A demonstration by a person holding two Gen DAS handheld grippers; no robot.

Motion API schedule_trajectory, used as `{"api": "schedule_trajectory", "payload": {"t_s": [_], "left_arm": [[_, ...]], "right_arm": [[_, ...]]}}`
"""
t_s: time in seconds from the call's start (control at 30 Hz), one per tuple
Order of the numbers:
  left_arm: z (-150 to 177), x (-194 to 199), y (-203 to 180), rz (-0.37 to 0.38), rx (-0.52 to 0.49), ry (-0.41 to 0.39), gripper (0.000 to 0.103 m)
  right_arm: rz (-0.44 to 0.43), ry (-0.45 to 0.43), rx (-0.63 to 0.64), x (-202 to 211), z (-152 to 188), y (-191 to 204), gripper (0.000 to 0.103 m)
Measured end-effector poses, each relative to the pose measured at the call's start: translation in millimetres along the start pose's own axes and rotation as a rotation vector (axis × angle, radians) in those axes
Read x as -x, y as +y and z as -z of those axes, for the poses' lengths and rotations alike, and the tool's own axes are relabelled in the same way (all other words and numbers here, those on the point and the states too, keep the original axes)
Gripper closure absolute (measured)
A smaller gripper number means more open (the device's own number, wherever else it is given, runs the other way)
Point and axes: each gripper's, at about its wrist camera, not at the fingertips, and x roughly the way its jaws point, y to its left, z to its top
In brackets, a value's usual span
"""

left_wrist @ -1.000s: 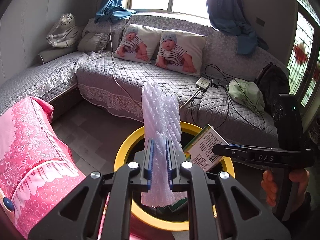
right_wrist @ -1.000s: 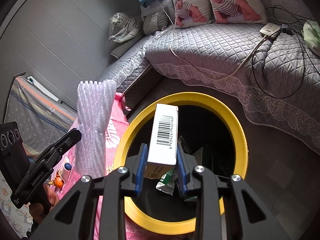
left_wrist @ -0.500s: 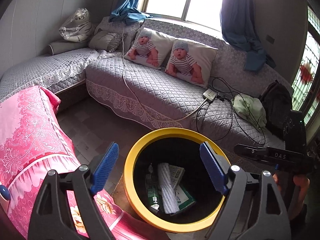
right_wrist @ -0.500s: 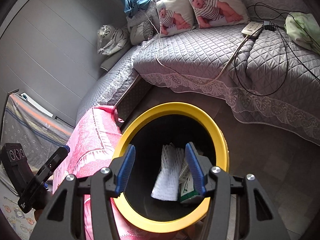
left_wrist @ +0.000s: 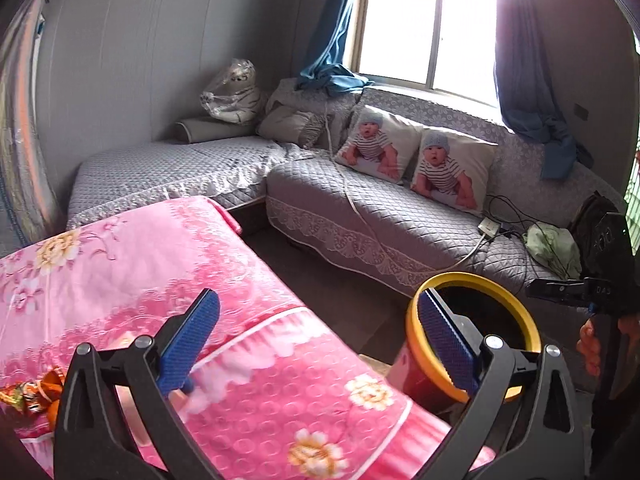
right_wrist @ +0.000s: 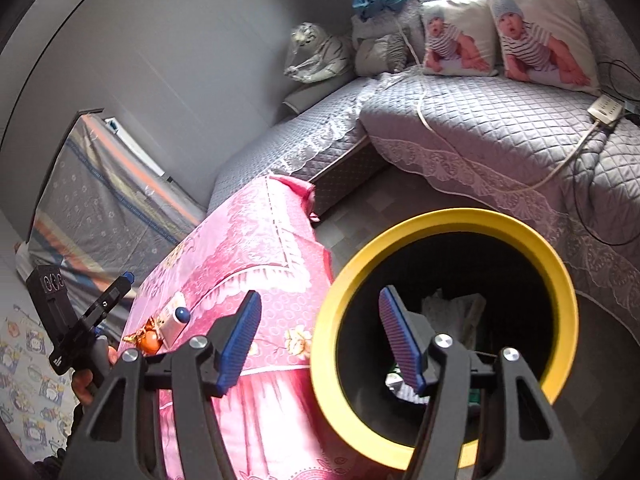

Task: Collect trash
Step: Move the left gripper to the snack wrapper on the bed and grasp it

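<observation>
A yellow-rimmed bin (right_wrist: 460, 216) stands on the floor beside a table under a pink flowered cloth (left_wrist: 160, 264). White foam netting (right_wrist: 452, 304) and other scraps lie inside the bin. My right gripper (right_wrist: 320, 312) hovers at the bin's left rim, its jaws opening with nothing between them. My left gripper (left_wrist: 316, 320) hangs over the pink cloth, left of the bin (left_wrist: 472, 278), jaws opening wide and empty. An orange wrapper (left_wrist: 28, 392) (right_wrist: 148, 340) and a small white piece with a blue cap (right_wrist: 176, 316) lie on the cloth's near left part.
A grey quilted corner sofa (left_wrist: 360, 208) with two printed cushions runs behind the bin. A power strip (right_wrist: 604, 108) and cables lie on the sofa. A strip of dark floor (left_wrist: 332, 280) separates the sofa from the table. A hand (left_wrist: 592, 344) holds the right tool at the edge.
Both grippers opened; the foam netting and the barcoded box left the jaws and the netting lies in the bin. The left gripper swung left over the pink cloth. The right one drew back slightly.
</observation>
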Motion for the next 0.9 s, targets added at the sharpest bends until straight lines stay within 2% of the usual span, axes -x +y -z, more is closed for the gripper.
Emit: {"api": "schedule_trajectory", "payload": {"t_s": [0.13,0.23,0.37,0.53,0.67,0.9], "left_arm": [[21.0,40.8,62.2,-0.15,-0.013,-0.005,0.008],[35.4,70.0,113.0,-0.235,-0.017,0.008,0.008],[49.5,100.3,171.5,-0.264,-0.051,0.04,0.008],[64.1,108.1,218.1,-0.197,-0.121,0.139,0.008],[76.8,94.9,231.4,-0.142,-0.197,0.227,0.008],[90.2,68.0,267.9,-0.111,-0.164,0.301,0.009]], "right_arm": [[-0.04,0.051,0.07,-21.9,4.8,35.6,0.044],[-0.071,0.092,0.094,-37.8,6.4,55.5,0.044],[-0.077,0.126,0.127,-52.6,7.6,79.1,0.044],[-0.082,0.161,0.154,-68.0,9.0,103.1,0.044],[-0.074,0.183,0.173,-76.6,12.1,116.2,0.044],[-0.059,0.217,0.18,-92.6,12.7,128.1,0.044]]}}
